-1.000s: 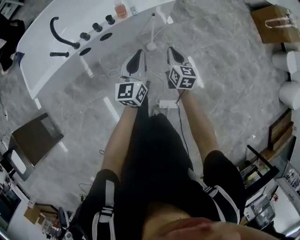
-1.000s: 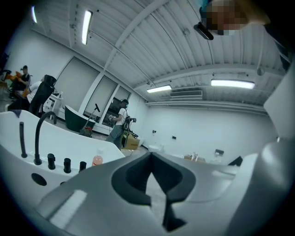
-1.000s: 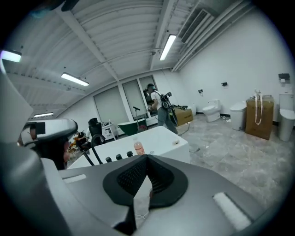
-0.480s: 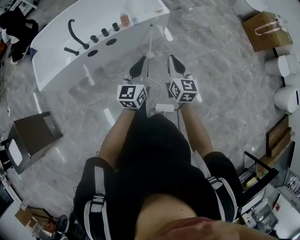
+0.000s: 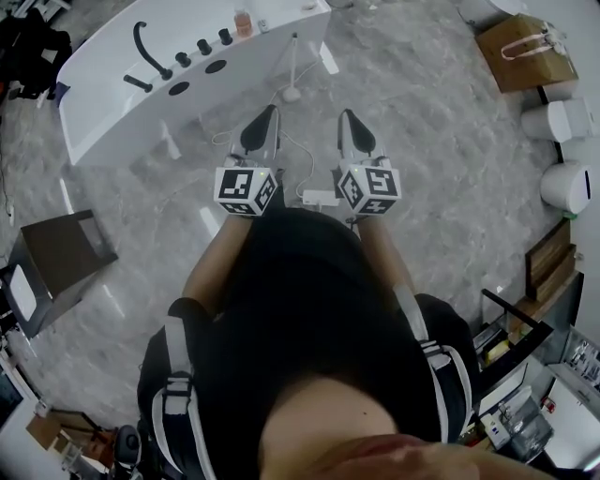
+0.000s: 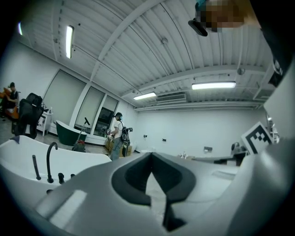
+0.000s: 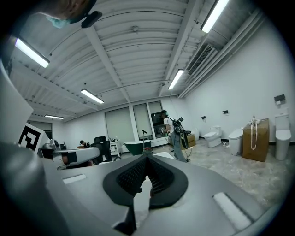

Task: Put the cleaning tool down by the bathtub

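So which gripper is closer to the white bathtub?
Left. The left gripper hangs just off the bathtub; the right gripper is on its far side, farther away.

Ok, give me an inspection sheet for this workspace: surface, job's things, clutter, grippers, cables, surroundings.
Surface: grey marbled floor.
Job's things: white cleaning tool stands by the bathtub, in neither gripper.
Clutter: bottle on the tub's rim.
Grippers: left hand-held gripper and right hand-held gripper both shut, empty.
Cables: white cable on the floor, running to a small white box.
Surroundings: cardboard box, toilets, dark cabinet.
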